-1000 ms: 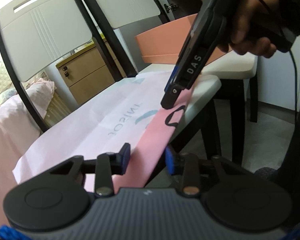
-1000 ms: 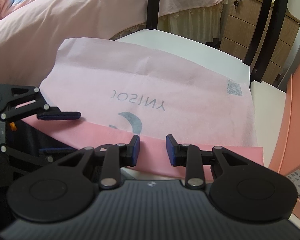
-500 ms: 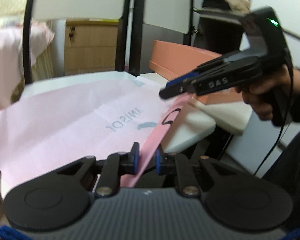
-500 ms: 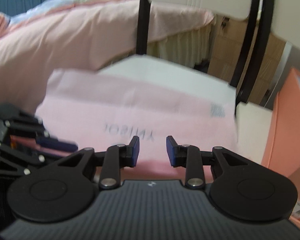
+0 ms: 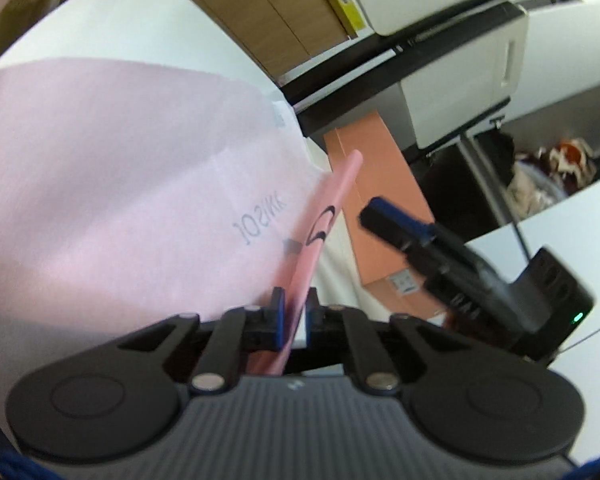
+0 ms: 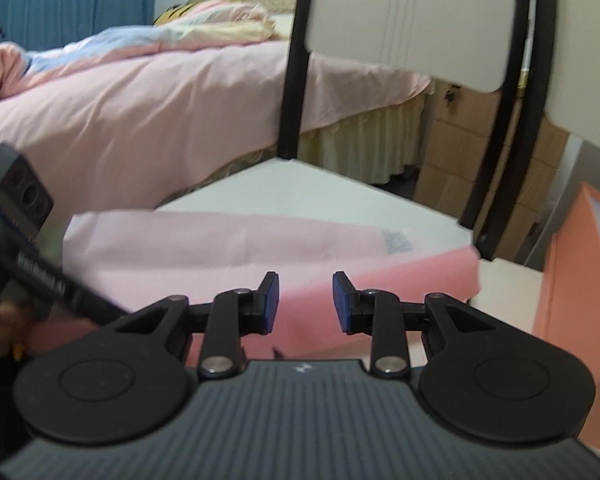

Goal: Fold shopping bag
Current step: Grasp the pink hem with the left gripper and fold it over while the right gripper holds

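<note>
A pale pink shopping bag (image 5: 120, 184) with grey lettering lies flat on a white chair seat (image 5: 140, 36). Its near edge is a darker pink folded strip (image 5: 320, 232), lifted on edge. My left gripper (image 5: 293, 320) is shut on that strip. The bag also shows in the right wrist view (image 6: 228, 248), with the pink strip (image 6: 412, 280) raised along its near side. My right gripper (image 6: 305, 304) is open and empty, just in front of the raised strip; it appears in the left wrist view (image 5: 384, 220) to the right of the strip.
An orange box (image 5: 380, 208) stands on the neighbouring seat to the right, also in the right wrist view (image 6: 580, 300). Black chair-back posts (image 6: 294, 80) rise behind the seat. A bed with pink covers (image 6: 120, 112) lies at left. Wooden drawers (image 6: 452, 152) stand behind.
My left gripper has closed on the pink strip and lifted and turned it up on edge. My right gripper has let go of the strip and drawn back, staying open.
</note>
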{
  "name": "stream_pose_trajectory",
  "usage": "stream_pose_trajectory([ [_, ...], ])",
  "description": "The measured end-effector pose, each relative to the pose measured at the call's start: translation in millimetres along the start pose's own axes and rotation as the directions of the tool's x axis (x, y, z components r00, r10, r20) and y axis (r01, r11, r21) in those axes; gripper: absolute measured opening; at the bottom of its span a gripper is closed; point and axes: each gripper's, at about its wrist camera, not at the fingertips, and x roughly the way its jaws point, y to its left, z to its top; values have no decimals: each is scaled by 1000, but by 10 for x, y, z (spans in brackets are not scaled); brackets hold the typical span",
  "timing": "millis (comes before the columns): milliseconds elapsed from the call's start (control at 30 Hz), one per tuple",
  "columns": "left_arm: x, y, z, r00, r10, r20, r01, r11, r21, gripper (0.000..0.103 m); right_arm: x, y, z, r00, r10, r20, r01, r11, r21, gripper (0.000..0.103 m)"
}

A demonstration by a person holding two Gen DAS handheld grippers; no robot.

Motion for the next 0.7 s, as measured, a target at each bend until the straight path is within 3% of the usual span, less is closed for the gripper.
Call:
stream_pose_trajectory([
  [200,31,84,8,999,-28,-15,28,999,-21,10,170,85,-44,999,45,-28,-45,999,-15,33],
  [533,-70,-11,-57,999,45,-2,-45,995,84,8,498,89,-105,995,24,-98,-26,999,-18,32],
  [700,-134,-106,-87,996,82,42,-87,987,138,15,550,80,-138,993,30,-116,-31,999,-12,32],
])
